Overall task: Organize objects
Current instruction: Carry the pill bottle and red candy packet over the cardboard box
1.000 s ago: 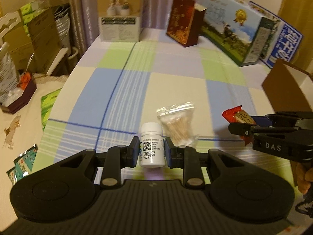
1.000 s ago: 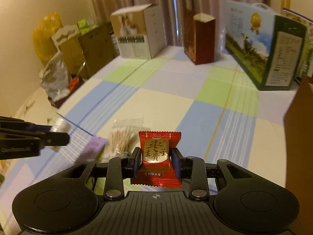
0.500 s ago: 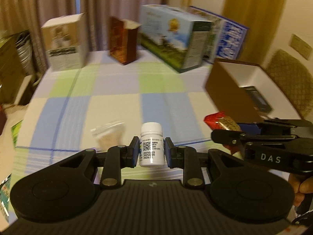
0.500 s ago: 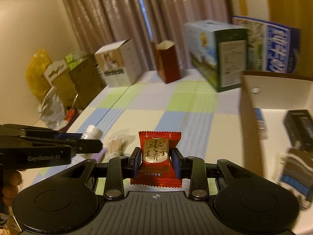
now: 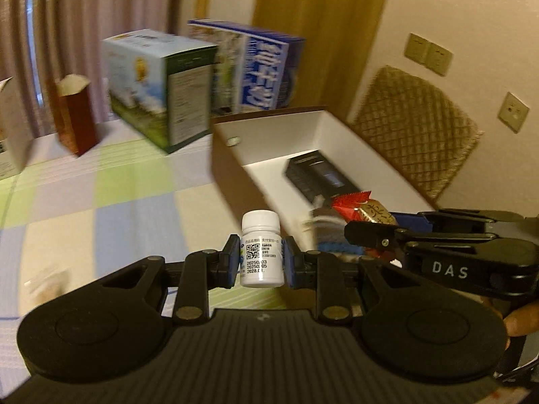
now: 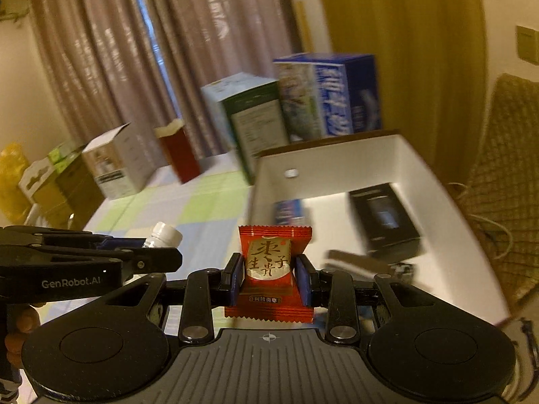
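My left gripper [image 5: 262,260] is shut on a small white pill bottle [image 5: 262,249] with a QR label, held upright above the checked tablecloth. The right gripper [image 6: 269,277] is shut on a red candy packet [image 6: 269,271] with gold characters. Seen from the left wrist, the right gripper [image 5: 374,232] and its candy packet [image 5: 365,210] hang over the near end of an open brown box [image 5: 229,181] with a white inside. In the right wrist view the left gripper [image 6: 158,254] with the bottle [image 6: 163,234] is at the left, and the box [image 6: 266,171] lies just ahead.
A black carton [image 5: 320,175] and a few small items lie in the box [image 6: 417,168]. Behind it stand a green-and-white carton [image 5: 158,87], a blue carton [image 5: 262,74], a red paper bag [image 5: 74,114] and a white carton [image 6: 118,165]. A woven chair [image 5: 414,128] stands right.
Both grippers have swung to the right and risen, from over the cotton-swab bag mid-table to the open box. Each keeps its grip, the left on the bottle, the right on the candy.
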The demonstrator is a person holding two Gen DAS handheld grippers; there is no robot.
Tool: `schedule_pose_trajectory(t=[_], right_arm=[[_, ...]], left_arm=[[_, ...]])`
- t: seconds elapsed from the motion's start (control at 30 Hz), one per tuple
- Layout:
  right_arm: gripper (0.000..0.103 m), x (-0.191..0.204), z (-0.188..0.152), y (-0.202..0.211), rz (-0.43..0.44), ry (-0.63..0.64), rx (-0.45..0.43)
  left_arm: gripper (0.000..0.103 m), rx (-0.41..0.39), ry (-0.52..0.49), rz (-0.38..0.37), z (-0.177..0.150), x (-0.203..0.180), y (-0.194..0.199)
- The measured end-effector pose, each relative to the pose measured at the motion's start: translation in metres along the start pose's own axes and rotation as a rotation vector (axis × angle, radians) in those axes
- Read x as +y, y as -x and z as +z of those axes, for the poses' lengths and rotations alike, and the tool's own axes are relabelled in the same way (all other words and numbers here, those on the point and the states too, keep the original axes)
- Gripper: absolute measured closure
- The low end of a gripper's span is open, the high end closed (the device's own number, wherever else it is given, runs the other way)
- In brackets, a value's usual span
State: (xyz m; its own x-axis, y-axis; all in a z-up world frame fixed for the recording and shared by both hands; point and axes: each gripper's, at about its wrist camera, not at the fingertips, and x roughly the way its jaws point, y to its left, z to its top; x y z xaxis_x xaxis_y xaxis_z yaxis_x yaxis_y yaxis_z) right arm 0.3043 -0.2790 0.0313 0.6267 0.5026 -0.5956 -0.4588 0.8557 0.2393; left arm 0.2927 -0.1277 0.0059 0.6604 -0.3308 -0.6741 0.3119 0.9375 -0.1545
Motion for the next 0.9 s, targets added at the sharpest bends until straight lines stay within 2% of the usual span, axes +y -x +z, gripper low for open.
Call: schedule_pose_trajectory(t=[0.23,0.4,0.9], right_arm=[[0.072,-0.048,0.012,-0.001,-0.016,-0.029,0.012],[0.072,-0.074,0.018,-0.017,-0.011,-0.042,0.033],[0.072,-0.105,0.036,-0.073,0.040,-0.057,0.087]], left_arm=[[0.081,0.017,-0.013,-0.038,0.024,-0.041,-0.042],[0.081,0.032,-0.011,-0.020,0.038,-0.059,-0.071],[0.081,0.117,0.005,0.072,0.067,-0.050,-0.144]])
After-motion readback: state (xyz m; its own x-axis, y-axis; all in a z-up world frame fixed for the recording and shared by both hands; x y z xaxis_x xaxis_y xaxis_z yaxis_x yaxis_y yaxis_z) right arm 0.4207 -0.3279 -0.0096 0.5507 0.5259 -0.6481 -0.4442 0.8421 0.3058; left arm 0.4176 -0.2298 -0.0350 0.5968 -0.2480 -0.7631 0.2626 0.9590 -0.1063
